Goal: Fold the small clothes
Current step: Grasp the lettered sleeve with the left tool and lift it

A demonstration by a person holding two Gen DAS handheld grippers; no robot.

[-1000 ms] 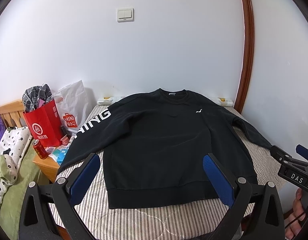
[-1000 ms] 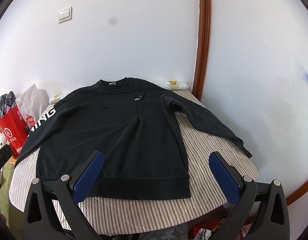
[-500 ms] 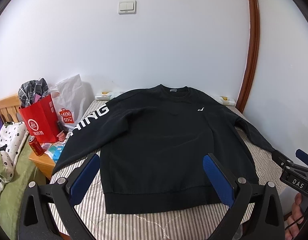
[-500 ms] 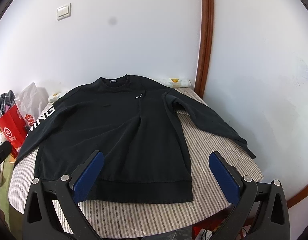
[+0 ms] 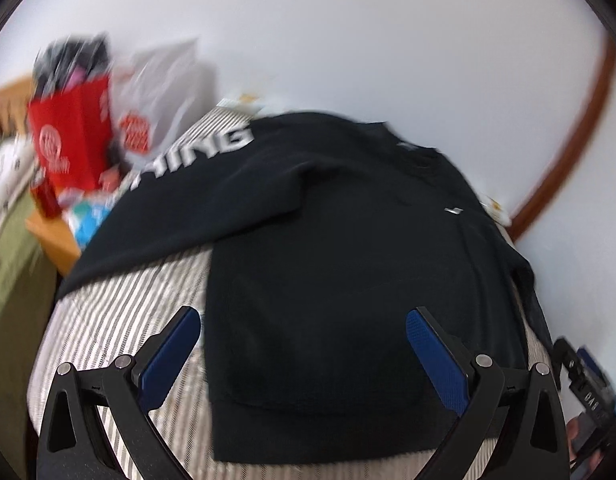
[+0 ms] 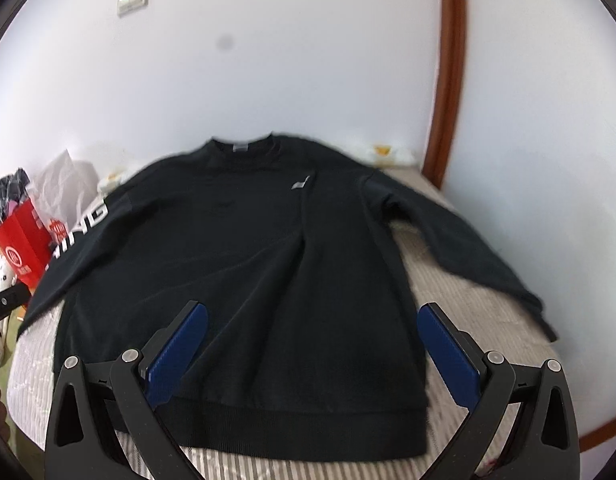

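- On the far left, a red bag [image 5: 69,136] and a white bag [image 5: 163,92] stood past the edge of the bed, well apart from your work.
- Your left gripper [image 5: 303,354] was wide open and held nothing. Its blue pads [image 5: 171,354] hung above the bottom left corner of the black sweatshirt [image 5: 348,280]. I think you opened it wide so it was ready to grab cloth.
- The sweatshirt lay flat and face up on the striped bed cover [image 5: 119,312], with its neck by the wall and its bottom band near you. It was spread out like that so it would fold neatly.
- The left sleeve with white letters [image 5: 195,152] ran down toward the bed's left edge.
- Your right gripper [image 6: 312,354] was also wide open and empty. It hung over the bottom band, with its right pad above the sweatshirt's right edge.
- The right sleeve [image 6: 460,240] stretched out to the right, across the stripes.
- No fold had been made yet, so the job was only starting.
- Half a second before, the left camera looked straight at the shirt and showed the light switch. Now its view had swung to the left and down, and the picture was blurry, so that hand was moving fast.
- The right camera had come a little closer and lower. The sweatshirt itself had not moved.
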